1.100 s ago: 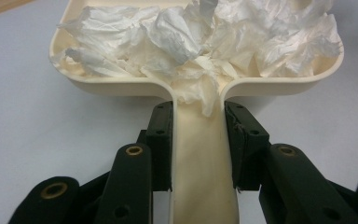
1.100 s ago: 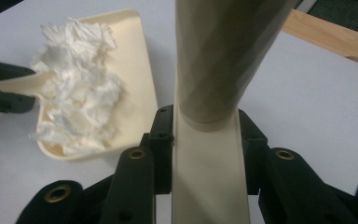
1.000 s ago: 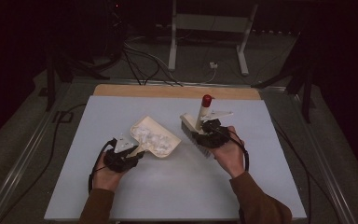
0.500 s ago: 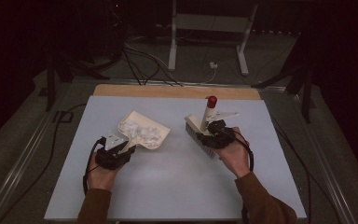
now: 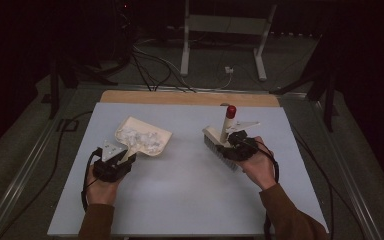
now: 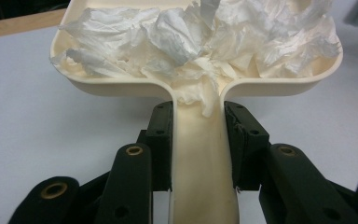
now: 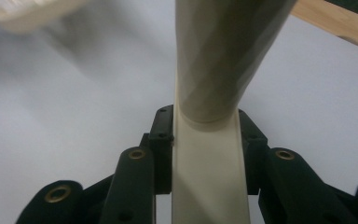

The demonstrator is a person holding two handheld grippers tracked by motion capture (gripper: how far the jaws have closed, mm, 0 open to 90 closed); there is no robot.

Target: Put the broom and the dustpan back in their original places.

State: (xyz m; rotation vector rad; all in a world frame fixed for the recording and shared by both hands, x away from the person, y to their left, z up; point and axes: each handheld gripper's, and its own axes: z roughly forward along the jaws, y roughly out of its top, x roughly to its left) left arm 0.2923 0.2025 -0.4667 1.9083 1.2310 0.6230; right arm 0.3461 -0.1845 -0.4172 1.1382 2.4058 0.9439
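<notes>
The cream dustpan (image 5: 145, 138), loaded with crumpled white paper (image 6: 200, 42), sits at the counter's (image 5: 180, 195) left-centre; the left hand-held gripper (image 5: 125, 159) clamps its handle. Well apart to the right, the right hand-held gripper (image 5: 228, 145) grasps the red-capped brush (image 5: 224, 131) by its handle.

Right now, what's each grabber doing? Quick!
Left gripper: shut on the dustpan handle.
Right gripper: shut on the brush.
</notes>
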